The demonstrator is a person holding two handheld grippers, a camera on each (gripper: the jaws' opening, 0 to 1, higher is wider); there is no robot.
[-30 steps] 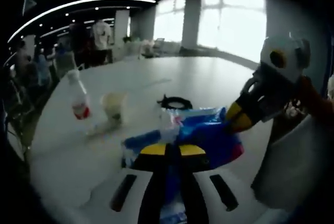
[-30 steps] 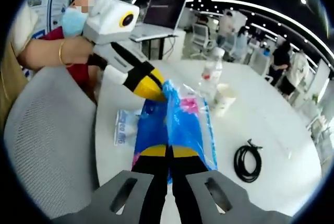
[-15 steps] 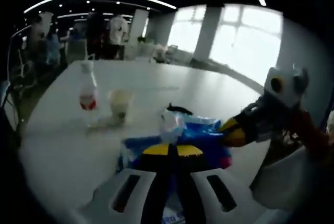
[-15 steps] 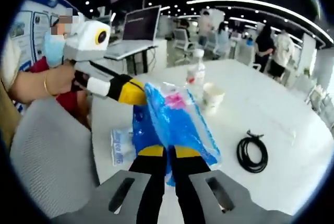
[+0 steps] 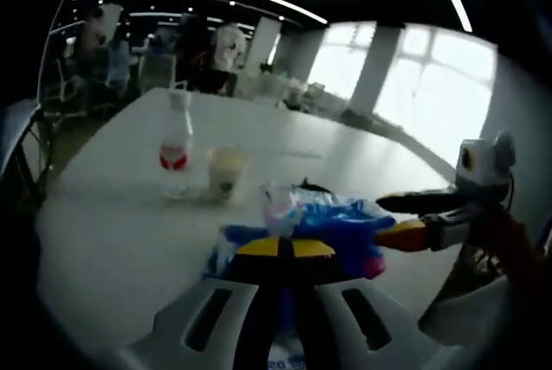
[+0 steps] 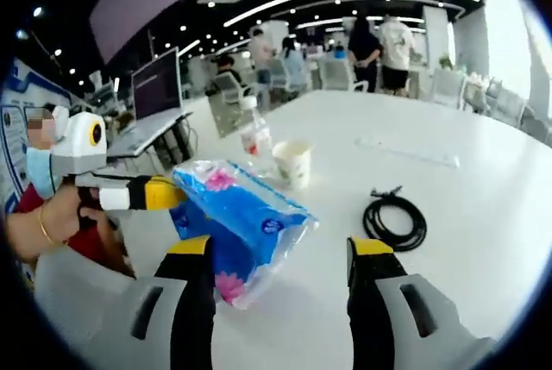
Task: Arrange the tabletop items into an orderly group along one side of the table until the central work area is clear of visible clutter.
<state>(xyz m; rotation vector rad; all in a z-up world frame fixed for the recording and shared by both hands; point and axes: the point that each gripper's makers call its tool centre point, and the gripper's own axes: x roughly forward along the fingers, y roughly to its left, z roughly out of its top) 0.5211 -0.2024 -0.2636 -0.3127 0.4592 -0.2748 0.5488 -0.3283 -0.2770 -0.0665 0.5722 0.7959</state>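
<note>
Left gripper (image 5: 278, 249) pinches the blue packet (image 6: 241, 215) alone; right gripper (image 6: 280, 253) gapes wide, empty. That floppy packet could sag, sweeping the cup (image 6: 294, 161) and bottle (image 6: 255, 136) across the surface (image 6: 466, 215).

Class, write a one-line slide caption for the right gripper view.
Open right gripper beside a blue tissue pack pinched by the left gripper, with bottle, paper cup and coiled cable on the white table.

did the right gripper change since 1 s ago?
Yes. The right gripper was shut on the blue pack; its jaws now stand apart, the pack beside its left jaw.
</note>
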